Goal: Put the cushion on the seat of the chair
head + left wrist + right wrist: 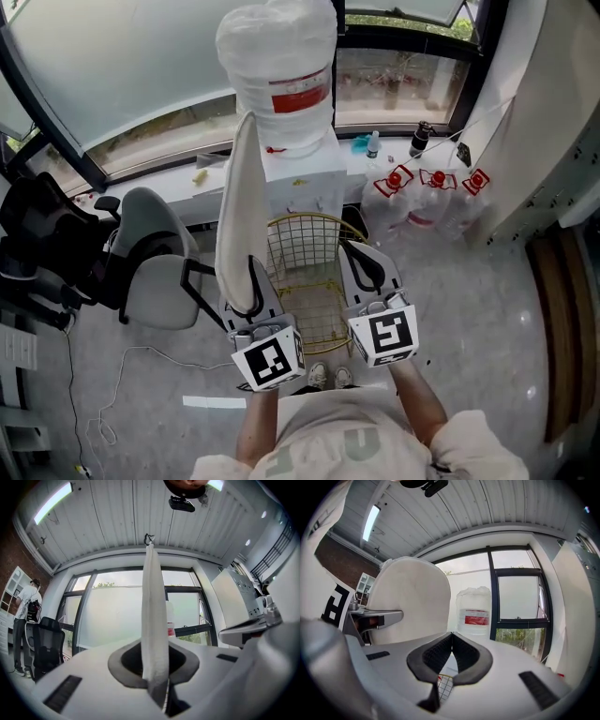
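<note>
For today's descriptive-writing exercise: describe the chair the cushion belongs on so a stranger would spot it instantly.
Find the white water dispenser by the window, topped with a big bottle. The wire chair stands directly before it. Unlike the padded grey office chair to its left in the head view, it is see-through gold mesh.

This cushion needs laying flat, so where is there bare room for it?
The chair seat is bare, bordered by its wire back. Bare floor lies to its right, short of the bottles by the window. The left side is crowded by the office chair.
</note>
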{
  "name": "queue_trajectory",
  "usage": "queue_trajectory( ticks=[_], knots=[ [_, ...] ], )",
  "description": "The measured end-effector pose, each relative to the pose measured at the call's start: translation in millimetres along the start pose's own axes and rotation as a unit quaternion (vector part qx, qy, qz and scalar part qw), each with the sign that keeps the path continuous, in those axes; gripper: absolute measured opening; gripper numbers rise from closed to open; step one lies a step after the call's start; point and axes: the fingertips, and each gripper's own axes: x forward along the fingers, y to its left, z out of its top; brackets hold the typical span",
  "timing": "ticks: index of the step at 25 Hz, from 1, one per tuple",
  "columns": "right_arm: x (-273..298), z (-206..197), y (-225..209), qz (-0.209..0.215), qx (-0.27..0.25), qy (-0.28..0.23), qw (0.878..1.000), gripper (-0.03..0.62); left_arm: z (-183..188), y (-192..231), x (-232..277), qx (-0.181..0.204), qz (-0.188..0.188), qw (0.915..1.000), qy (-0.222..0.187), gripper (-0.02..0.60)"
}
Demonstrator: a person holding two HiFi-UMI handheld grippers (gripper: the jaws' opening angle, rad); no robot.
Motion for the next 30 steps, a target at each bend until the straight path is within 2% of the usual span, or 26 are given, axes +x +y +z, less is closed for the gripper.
queue_trajectory(
  ticks=[3,8,12,16,21,25,30],
  knots=[
    [4,-24,-5,-0.006,0.009,0.019,1.0,0.017,-26,-7,4,-0.003,-0.006,0.9997,0.023,0.054],
    [20,-97,-6,-0.002,0.032,0.064,0.997,0.017,-98,-15,14,0.002,-0.004,0.9978,0.066,0.052],
    [24,-162,0,0.0,0.047,0.096,0.994,0.017,-163,-19,7,-0.017,0.004,0.9942,0.106,0.052],
    [24,-232,7,0.012,0.054,0.12,0.991,0.017,-238,-23,-4,-0.011,0.005,0.9906,0.136,0.052],
    [5,-313,35,0.042,0.074,0.176,0.981,0.017,-320,-19,-32,-0.009,0.012,0.983,0.183,0.052],
    [-4,-352,48,0.047,0.088,0.196,0.976,0.017,-359,-22,-46,-0.019,0.019,0.9789,0.203,0.052],
    [-8,-377,58,0.053,0.096,0.202,0.973,0.017,-387,-20,-59,-0.022,0.029,0.9761,0.214,0.052]
  ],
)
